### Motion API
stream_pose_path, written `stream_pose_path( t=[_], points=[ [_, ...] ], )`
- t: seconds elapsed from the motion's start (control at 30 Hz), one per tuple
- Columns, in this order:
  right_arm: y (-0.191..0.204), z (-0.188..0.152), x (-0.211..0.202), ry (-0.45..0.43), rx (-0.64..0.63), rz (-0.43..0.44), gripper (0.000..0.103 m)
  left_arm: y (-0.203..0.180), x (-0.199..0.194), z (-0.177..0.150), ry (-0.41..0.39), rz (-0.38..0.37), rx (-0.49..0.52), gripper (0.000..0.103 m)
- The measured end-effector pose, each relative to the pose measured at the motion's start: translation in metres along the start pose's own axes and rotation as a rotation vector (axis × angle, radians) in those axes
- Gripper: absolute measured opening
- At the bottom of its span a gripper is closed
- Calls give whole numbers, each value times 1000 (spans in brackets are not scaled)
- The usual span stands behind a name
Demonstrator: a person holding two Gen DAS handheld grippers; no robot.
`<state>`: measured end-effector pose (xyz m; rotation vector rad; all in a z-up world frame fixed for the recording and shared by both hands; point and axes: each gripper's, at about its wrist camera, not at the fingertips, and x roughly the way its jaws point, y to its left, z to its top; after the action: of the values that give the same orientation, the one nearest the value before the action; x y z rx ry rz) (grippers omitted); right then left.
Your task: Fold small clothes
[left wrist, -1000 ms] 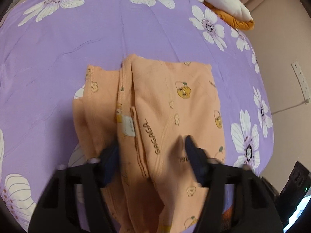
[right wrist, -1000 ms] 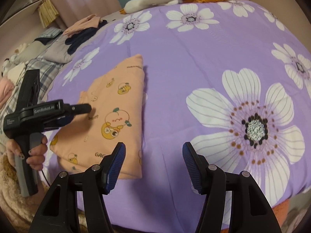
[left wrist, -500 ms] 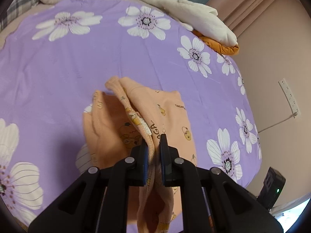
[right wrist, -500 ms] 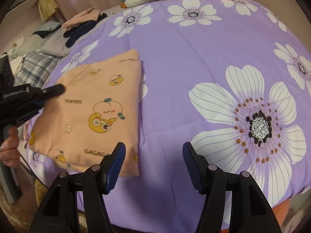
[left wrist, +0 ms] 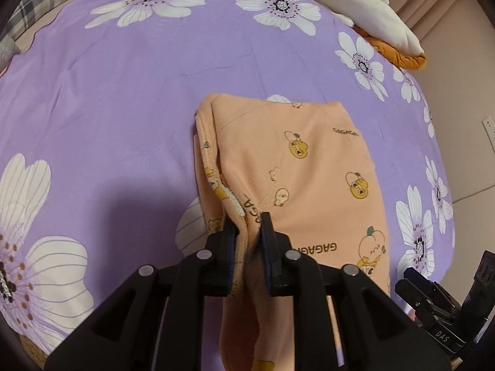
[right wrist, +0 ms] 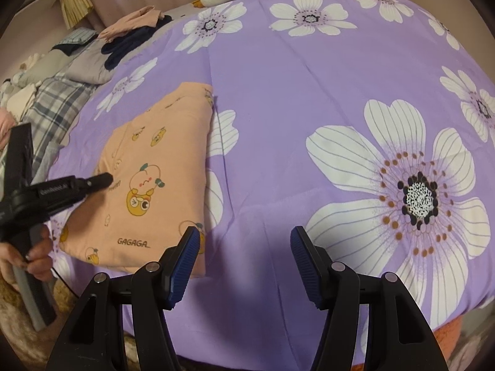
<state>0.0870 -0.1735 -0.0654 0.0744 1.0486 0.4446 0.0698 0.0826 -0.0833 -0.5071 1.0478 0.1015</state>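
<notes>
Left tool clenched on the garment's near edge, long axis running away from it; right tool released, just right of garment.

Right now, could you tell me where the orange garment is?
The orange garment lies on the purple floral bedspread, low and centre in the left wrist view, its near edge pinched in the left tongs.

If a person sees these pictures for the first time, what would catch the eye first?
Probably the peach garment with cartoon prints, lying folded on the purple flowered bedspread. The left gripper is shut on the garment's near edge, where the cloth bunches between its fingers. The right gripper is open over bare bedspread, beside a large white flower.
</notes>
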Motion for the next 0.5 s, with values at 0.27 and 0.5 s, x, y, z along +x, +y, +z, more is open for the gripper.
stream_pose_path(
  t=[0.27,0.5],
  points=[
    [1,-1,4,14,0,-11,61,12,-4,-1,0,67,-35,66],
    [1,3,2,4,-9,-24,63,23,-39,0,-43,-52,-80,79]
  ],
)
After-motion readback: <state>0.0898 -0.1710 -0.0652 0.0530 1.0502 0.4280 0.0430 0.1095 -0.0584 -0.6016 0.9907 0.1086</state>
